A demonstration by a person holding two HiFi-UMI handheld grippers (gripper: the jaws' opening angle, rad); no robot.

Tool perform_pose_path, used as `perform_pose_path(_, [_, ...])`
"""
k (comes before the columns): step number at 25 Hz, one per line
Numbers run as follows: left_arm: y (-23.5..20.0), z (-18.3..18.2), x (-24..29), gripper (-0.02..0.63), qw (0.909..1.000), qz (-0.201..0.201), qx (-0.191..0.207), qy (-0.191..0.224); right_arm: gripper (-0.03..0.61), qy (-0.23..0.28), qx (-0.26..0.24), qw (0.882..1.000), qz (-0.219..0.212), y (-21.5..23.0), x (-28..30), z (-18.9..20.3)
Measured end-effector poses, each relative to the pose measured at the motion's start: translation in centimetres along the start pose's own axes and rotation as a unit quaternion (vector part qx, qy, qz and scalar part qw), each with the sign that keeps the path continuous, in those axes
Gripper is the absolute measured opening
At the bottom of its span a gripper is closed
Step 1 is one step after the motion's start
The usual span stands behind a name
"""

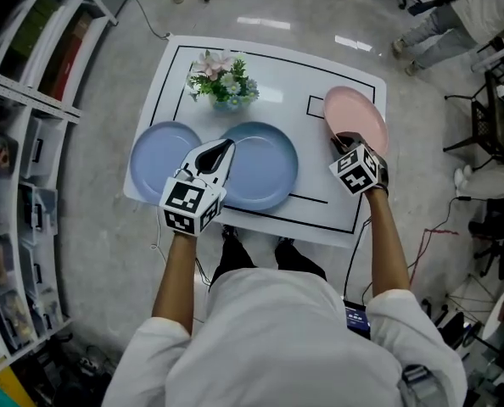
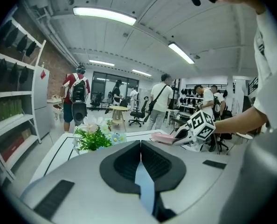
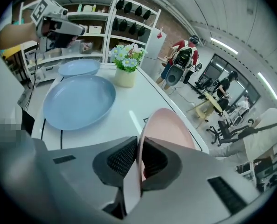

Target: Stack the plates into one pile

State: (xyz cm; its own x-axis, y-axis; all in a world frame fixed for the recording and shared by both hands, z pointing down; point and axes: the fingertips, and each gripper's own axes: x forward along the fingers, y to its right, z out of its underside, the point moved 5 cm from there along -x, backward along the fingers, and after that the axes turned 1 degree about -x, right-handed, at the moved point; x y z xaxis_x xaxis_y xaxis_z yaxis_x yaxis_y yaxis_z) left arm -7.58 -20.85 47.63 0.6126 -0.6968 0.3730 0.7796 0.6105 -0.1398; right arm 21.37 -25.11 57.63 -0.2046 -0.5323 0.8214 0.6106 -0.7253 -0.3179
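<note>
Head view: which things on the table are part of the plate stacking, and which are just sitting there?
Job: pink plate, clamped in the right gripper; middle blue plate; left blue plate.
Just there: flower pot.

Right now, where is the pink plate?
Head view: the pink plate is at the right edge of the table, its near rim pinched in the right tool.

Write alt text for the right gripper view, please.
The right tool grips a tilted pink plate by its rim over a white table. Beyond lie two light blue plates and a small pot of flowers; the left tool is at the top left.
</note>
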Motion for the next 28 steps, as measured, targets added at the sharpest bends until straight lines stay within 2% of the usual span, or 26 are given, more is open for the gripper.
perform_pose_path(8, [-1.1, -2.0, -2.1, 0.020, 0.9993, -0.029, 0.009, 0.021, 0.044, 0.027, -0.009, 0.999, 0.020, 0.7, -4.7, -2.4])
perform_pose_path(15, [-1.1, -3.2, -4.8, 0.018, 0.9969, -0.065, 0.018, 0.039, 0.044, 0.090, -0.033, 0.995, 0.035, 0.5, -9.8, -6.1])
perform_pose_path(22, [1.6, -3.2, -7.5, 0.020, 0.9925, -0.107, 0.014, 0.058, 0.044, 0.138, -0.099, 0.985, 0.003, -2.4, -12.5, -8.2])
perform_pose_path(28, [4.0, -1.1, -9.9, 0.018, 0.9862, -0.159, 0.010, 0.045, 0.046, 0.158, -0.170, 0.972, -0.049, -6.5, -12.4, -9.2])
